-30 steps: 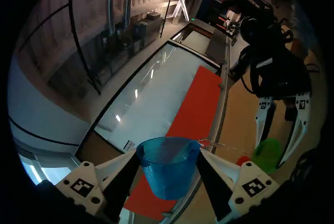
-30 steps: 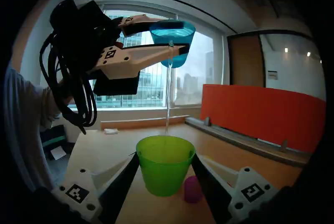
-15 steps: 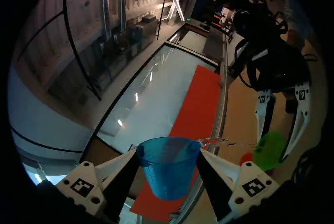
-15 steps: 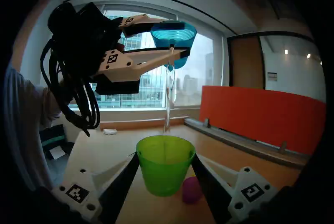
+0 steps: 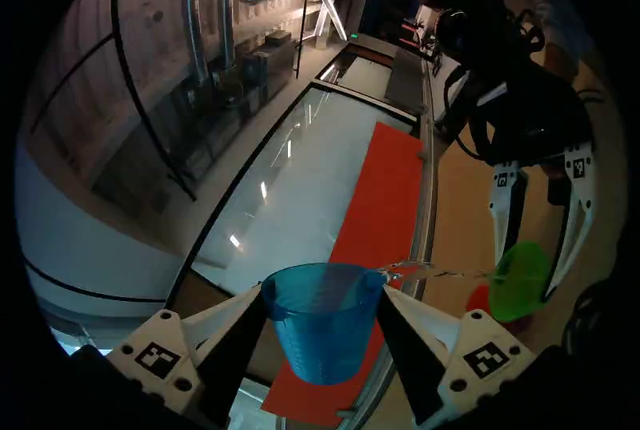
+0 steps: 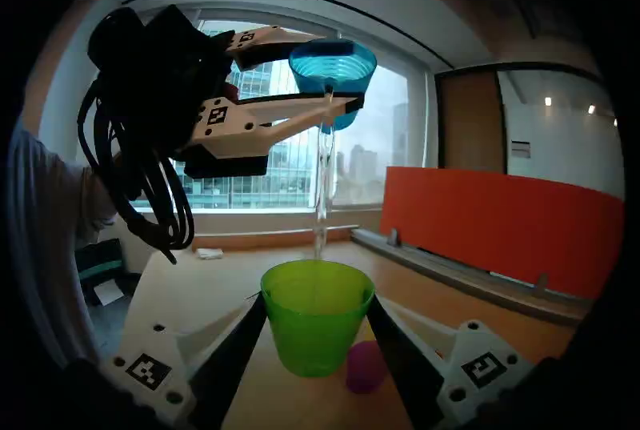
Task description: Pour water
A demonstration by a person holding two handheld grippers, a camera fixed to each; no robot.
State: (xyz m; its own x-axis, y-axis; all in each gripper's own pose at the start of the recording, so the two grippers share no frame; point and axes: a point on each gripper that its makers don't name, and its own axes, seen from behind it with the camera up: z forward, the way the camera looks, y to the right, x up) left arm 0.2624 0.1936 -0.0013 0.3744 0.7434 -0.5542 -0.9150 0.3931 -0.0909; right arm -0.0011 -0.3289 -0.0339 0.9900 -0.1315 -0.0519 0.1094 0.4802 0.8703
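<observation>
Now left gripper (image 5: pixel 322 306) fingers (image 5: pixel 216 330) pinching tilted blue cup (image 5: pixel 324 334) mid-wall, pouring water (image 6: pixel 322 182); right gripper (image 6: pixel 317 306) fingers (image 6: pixel 220 342) holding green cup (image 6: pixel 318 326); likely light, flexing plastic.

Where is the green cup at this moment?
In the right gripper view the green cup is low in the centre, held by the right gripper, directly under the tilted blue cup, with a purple ball beside it.

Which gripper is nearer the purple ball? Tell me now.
Right. The right gripper holds the green cup beside the purple ball; the left gripper is high above, tilting the blue cup.
</observation>
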